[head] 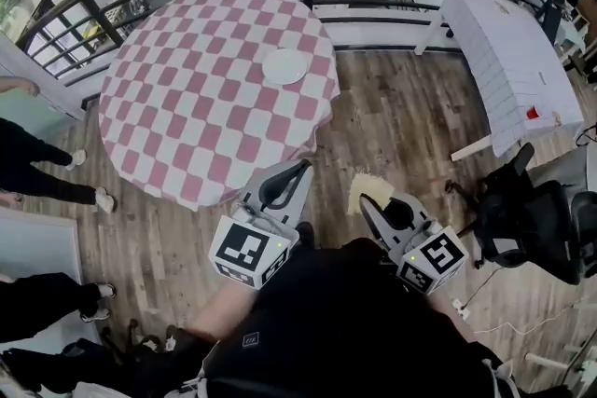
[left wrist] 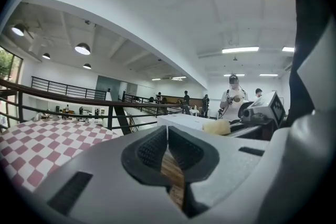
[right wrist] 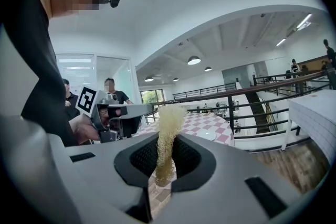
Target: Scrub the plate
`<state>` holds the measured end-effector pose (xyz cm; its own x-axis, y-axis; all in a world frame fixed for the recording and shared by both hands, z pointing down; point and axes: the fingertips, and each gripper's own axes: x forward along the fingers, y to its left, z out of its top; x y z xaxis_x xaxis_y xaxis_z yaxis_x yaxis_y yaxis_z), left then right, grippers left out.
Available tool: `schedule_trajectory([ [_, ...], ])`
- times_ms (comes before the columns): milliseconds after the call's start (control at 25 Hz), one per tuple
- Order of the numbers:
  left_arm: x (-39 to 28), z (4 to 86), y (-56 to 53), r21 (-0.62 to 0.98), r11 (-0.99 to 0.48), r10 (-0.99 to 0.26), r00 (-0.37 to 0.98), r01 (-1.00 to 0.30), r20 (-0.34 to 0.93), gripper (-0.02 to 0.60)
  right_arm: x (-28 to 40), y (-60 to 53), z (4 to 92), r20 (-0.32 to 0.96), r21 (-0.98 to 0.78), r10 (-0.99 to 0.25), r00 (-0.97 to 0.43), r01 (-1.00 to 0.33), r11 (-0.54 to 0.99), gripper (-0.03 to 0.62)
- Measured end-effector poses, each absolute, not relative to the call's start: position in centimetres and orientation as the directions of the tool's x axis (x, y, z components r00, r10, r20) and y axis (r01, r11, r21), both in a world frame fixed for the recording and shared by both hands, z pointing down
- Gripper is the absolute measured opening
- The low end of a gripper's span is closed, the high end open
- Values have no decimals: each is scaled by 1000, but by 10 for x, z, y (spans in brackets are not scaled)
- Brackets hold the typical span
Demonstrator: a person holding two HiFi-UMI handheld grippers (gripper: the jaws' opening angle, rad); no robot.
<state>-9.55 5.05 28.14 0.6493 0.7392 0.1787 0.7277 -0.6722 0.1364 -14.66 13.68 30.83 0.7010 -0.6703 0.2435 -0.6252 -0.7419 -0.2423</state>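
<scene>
Close to the body, the right gripper [right wrist: 167,157] is clamped on a pale mesh scrubber [right wrist: 169,123]. The scrubber stands lengthwise out of the jaws, with its free end pointing forward. Beside it, the left gripper [left wrist: 167,136] has its jaws pressed together at the tips with nothing between them; only floor shows through the gap behind. Both are held level over the wood floor, by the near edge of the checked table [head: 177,121]. The plate [head: 284,65] lies flat on the far right part of that table, well apart from both grippers. It is almost straight ahead of the left gripper, and ahead and a little to the left of the right one. Scrubbing has not begun, and I judge the scrubber must first be carried forward across the table and tipped down onto the plate.
</scene>
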Motion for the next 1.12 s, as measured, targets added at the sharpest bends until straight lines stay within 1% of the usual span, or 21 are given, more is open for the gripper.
schedule_trajectory([
  [240, -78, 284, 46, 148, -678, 731, 642, 720, 229, 15, -129, 136, 310, 258, -286, -675, 691, -613, -737, 48],
  [440, -55, 290, 82, 135, -718, 692, 679, 683, 246, 15, -105, 173, 323, 245, -319, -715, 654, -642, -697, 48],
  [640, 18, 273, 74, 149, -776, 629, 736, 613, 249, 15, -36, 185, 303, 265, -307, -747, 610, -681, -665, 48],
  [720, 33, 268, 82, 161, -806, 591, 771, 569, 235, 15, -18, 205, 298, 269, -298, -755, 598, -694, -655, 48],
  [960, -4, 261, 135, 133, -859, 511, 831, 494, 219, 15, -39, 263, 295, 240, -274, -812, 532, -765, -582, 48],
  [1120, 1, 286, 195, 142, -888, 459, 858, 437, 232, 15, -19, 319, 326, 267, -301, -846, 462, -793, -529, 48],
])
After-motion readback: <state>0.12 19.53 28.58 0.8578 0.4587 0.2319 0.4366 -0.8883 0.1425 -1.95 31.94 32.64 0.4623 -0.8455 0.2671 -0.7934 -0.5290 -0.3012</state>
